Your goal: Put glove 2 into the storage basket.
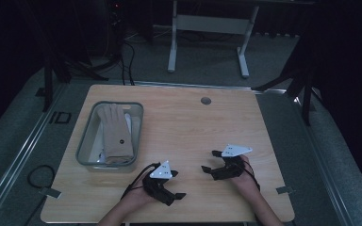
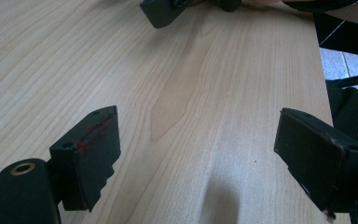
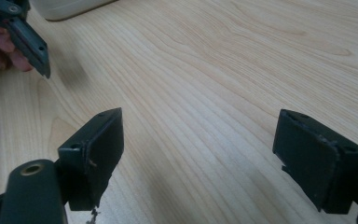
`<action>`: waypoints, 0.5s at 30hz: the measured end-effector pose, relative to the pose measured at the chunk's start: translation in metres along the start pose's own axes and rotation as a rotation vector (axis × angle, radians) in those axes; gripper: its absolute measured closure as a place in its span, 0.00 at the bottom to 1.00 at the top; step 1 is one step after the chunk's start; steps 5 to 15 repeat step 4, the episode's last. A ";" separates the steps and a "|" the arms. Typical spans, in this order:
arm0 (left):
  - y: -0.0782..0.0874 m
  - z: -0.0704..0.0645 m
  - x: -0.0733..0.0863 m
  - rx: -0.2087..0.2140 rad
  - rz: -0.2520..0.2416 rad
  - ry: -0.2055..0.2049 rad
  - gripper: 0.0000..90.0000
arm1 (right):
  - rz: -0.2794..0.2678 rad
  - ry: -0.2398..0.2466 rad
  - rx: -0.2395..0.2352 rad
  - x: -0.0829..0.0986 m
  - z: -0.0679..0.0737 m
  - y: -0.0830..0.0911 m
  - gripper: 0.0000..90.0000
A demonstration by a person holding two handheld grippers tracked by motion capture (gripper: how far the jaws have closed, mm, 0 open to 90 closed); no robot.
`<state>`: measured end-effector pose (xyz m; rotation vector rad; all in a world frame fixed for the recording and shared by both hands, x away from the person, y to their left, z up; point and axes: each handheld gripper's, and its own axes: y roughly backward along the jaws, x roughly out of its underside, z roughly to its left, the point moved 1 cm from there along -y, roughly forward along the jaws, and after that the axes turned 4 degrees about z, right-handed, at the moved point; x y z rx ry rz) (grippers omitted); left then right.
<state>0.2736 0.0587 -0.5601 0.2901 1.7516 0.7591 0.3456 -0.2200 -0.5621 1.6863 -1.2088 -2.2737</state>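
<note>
A beige glove (image 1: 116,133) lies lengthwise in a clear plastic bin (image 1: 86,140) at the table's left. My left gripper (image 1: 176,184) rests low near the front edge, to the right of the bin, its jaws wide apart over bare wood (image 2: 196,144). My right gripper (image 1: 210,161) sits further right, also open with nothing between its jaws (image 3: 198,149). The two grippers point toward each other. Each gripper view catches a jaw tip of the other gripper: the right one (image 2: 163,11) and the left one (image 3: 28,39).
The wooden table (image 1: 188,127) has a round cable grommet (image 1: 206,100) near its far edge. Beyond it stands a white desk frame (image 1: 207,33) on grey carpet. Dark stands flank the table. A cable (image 1: 37,179) lies on the floor at left.
</note>
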 end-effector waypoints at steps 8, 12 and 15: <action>0.000 0.000 0.000 0.001 -0.002 0.000 0.16 | 0.000 -0.005 -0.002 0.000 -0.001 0.000 0.18; 0.000 0.000 0.000 0.001 -0.002 0.000 0.16 | 0.000 -0.005 -0.002 0.000 -0.001 0.000 0.18; 0.000 0.000 0.000 0.001 -0.002 0.000 0.16 | 0.000 -0.005 -0.002 0.000 -0.001 0.000 0.18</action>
